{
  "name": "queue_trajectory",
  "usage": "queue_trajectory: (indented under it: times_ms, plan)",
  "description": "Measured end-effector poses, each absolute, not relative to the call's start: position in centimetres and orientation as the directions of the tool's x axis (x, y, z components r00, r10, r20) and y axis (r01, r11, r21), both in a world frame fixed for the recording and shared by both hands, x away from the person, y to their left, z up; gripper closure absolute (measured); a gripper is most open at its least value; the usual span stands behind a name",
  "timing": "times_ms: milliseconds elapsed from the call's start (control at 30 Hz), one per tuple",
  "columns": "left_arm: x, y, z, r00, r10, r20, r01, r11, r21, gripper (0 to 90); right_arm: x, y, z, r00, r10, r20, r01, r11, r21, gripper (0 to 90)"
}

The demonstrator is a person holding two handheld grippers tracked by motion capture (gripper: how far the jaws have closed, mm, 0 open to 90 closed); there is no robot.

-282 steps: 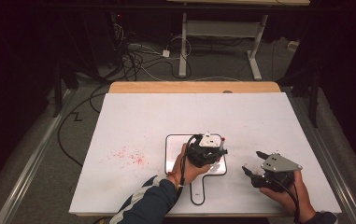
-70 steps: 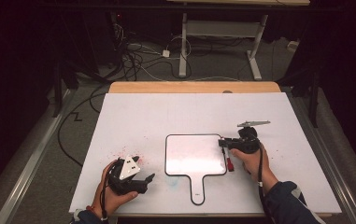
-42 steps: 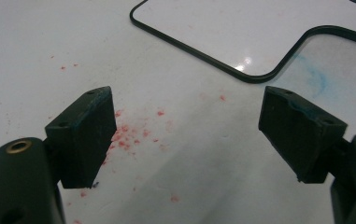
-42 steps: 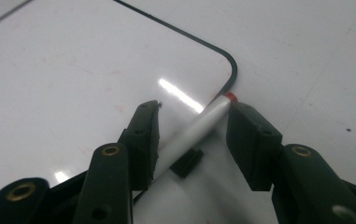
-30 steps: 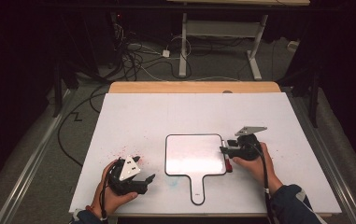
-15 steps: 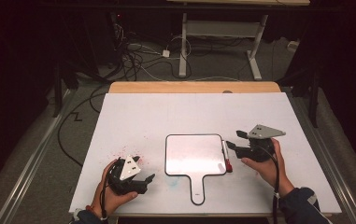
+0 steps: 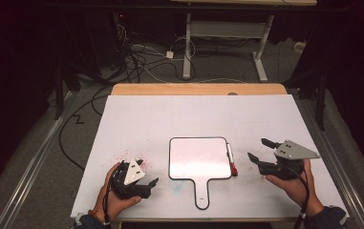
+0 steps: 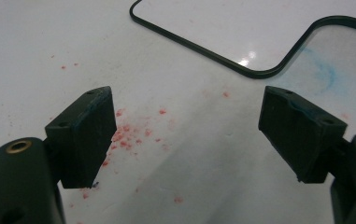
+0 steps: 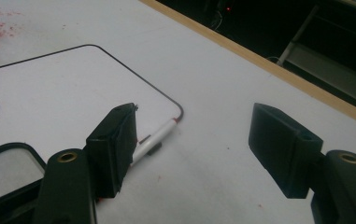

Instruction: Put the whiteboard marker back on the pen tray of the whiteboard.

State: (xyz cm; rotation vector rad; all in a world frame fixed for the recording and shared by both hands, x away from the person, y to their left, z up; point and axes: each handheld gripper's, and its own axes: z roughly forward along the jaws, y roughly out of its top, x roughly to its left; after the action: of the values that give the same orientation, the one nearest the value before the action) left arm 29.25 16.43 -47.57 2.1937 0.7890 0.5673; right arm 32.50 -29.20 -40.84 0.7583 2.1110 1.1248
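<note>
A white paddle-shaped whiteboard (image 7: 198, 158) with a black rim lies flat on the table, handle toward the near edge. A white marker with a red cap (image 7: 230, 160) lies along the board's right edge; in the right gripper view the marker (image 9: 159, 136) shows partly behind the left jaw. My right gripper (image 7: 260, 150) hovers to the right of the marker, jaws wide; they have just been opening and nothing is between them. My left gripper (image 7: 147, 182) rests open at the front left, its jaws over red specks (image 8: 131, 133), nothing between them.
The white table top (image 7: 194, 114) has a wooden far edge (image 7: 198, 88). Red specks (image 7: 122, 155) mark the surface left of the board, and a blue smear (image 8: 323, 70) sits near the board's handle. Cables and a desk frame stand on the floor beyond.
My right gripper has let go of the marker, which now lies at the board's right edge, and has moved away to the right and up with jaws wider. The left gripper has stayed put.
</note>
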Motion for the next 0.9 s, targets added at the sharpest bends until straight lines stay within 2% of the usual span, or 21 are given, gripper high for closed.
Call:
queue_trajectory:
  times_ms: [267, 633, 900]
  plan:
    - [29.3, 16.4, -47.6, 0.712, 0.68, 0.173, 0.354, -0.561, 0.748, 18.4, 31.2, -30.5, -41.8, -0.611, 0.741, -0.278, 0.184, 0.475, 0.86, 25.7]
    - [28.9, 16.5, -47.7, 0.709, 0.679, 0.189, 0.351, -0.572, 0.741, 18.4, 30.3, -31.4, -44.4, -0.594, 0.761, -0.263, 0.212, 0.463, 0.861, 24.3]
    - [28.5, 16.3, -47.5, 0.71, 0.669, 0.218, 0.323, -0.585, 0.744, 18.4, 29.9, -30.8, -44.3, -0.587, 0.759, -0.281, 0.192, 0.468, 0.863, 24.0]
